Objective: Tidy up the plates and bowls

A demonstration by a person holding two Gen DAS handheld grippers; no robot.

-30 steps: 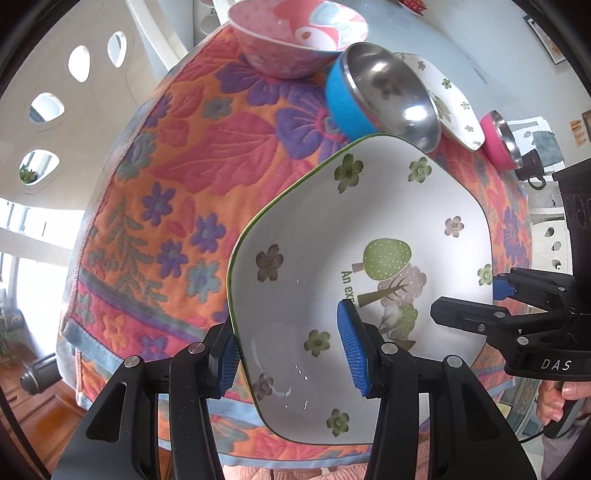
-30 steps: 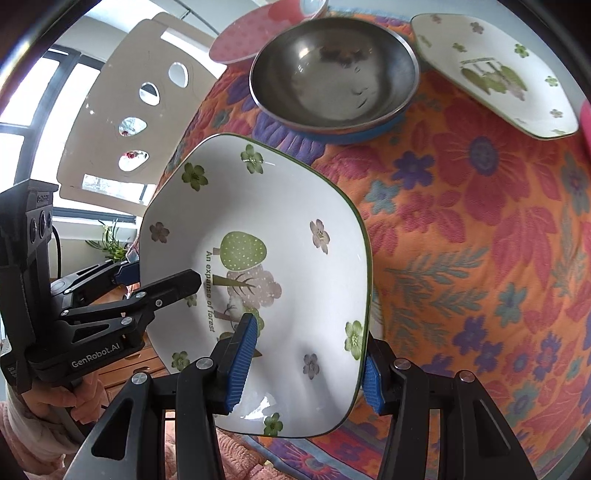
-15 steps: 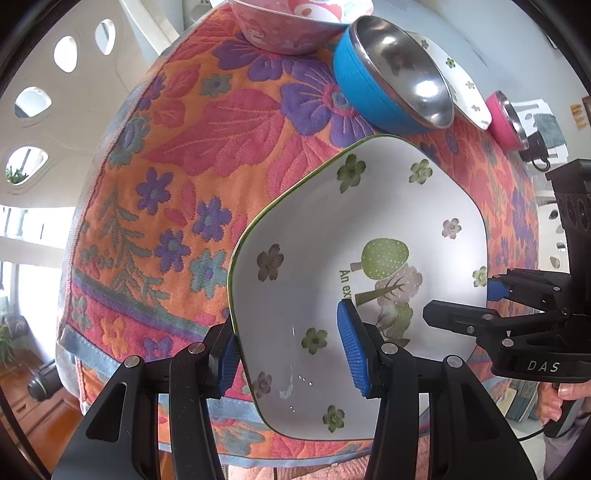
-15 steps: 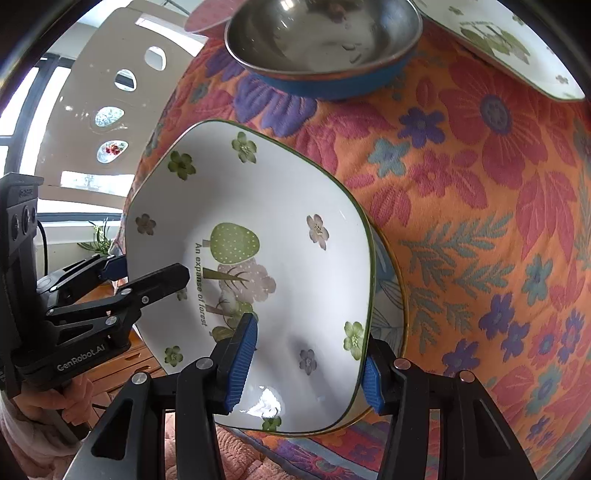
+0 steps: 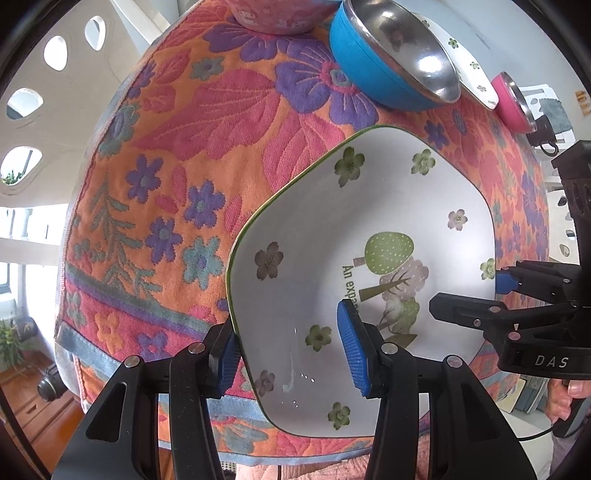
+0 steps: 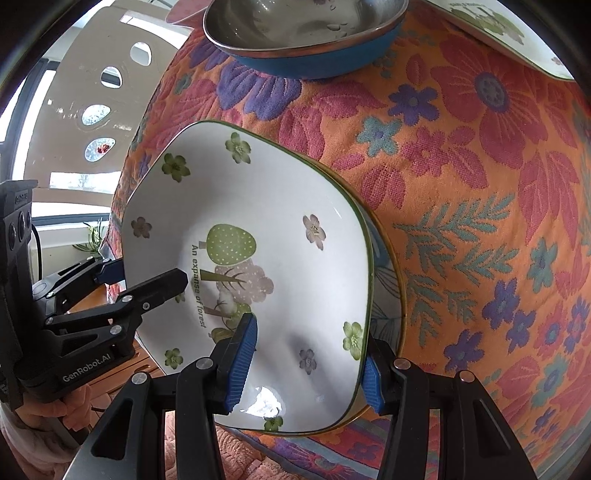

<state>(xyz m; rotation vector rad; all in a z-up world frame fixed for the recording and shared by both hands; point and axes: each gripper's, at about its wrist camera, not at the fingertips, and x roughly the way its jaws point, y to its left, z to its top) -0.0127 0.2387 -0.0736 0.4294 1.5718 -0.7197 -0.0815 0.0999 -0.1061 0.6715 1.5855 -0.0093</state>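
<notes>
A white plate point(image 5: 369, 229) with a green rim and a tree print hangs low over the near edge of the table, held from both sides. My left gripper point(image 5: 291, 350) is shut on its near-left rim, one pad under and one inside. My right gripper point(image 6: 304, 369) is shut on the near-right rim in the same way. Right under it lies a second plate point(image 6: 389, 295) with a gold rim, only its right edge showing. I cannot tell whether the two plates touch. Each gripper shows in the other's view: the right gripper point(image 5: 480, 295) and the left gripper point(image 6: 129, 288).
At the back of the floral tablecloth point(image 5: 177, 155) stand a blue steel-lined bowl point(image 5: 388, 66), a pink bowl point(image 5: 277, 14), another flowered white plate point(image 6: 509, 33) and a small pink steel-lined bowl point(image 5: 513, 103). A white chair back with oval holes point(image 6: 110, 92) stands at the left.
Both grippers have sunk toward the table with the plate. The gold-rimmed plate has come into view under its right edge.
</notes>
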